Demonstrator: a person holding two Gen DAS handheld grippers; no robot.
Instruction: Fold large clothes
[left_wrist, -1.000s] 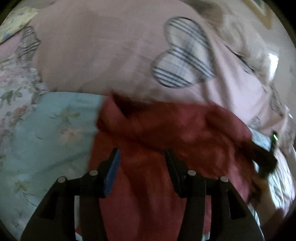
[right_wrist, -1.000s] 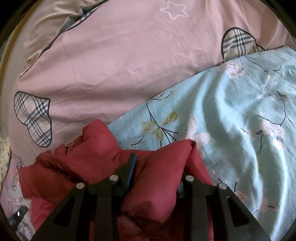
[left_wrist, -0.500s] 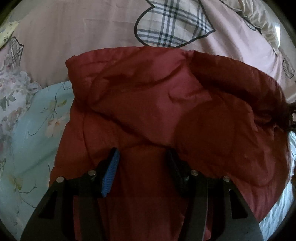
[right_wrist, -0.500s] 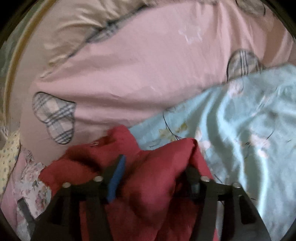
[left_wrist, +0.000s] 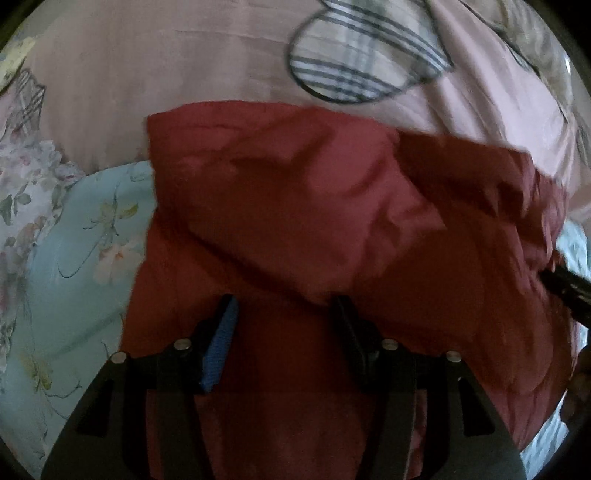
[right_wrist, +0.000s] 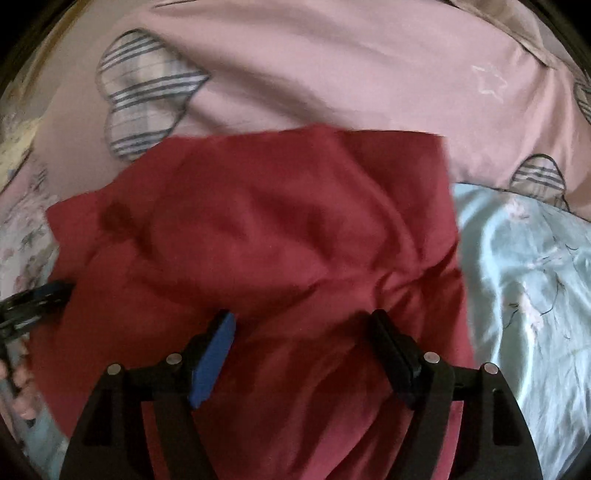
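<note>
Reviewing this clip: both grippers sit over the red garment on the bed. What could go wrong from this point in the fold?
1. The red garment looks puffy and bunched, with creases near the right gripper; the fold may spring open once let go.
2. Its far edge overlaps the pink duvet, so a gripper closing there might pinch bedding too.
3. Both the left gripper and the right one have their jaws spread with cloth between them; whether either pinches it is unclear, so a pull could slip.
</note>
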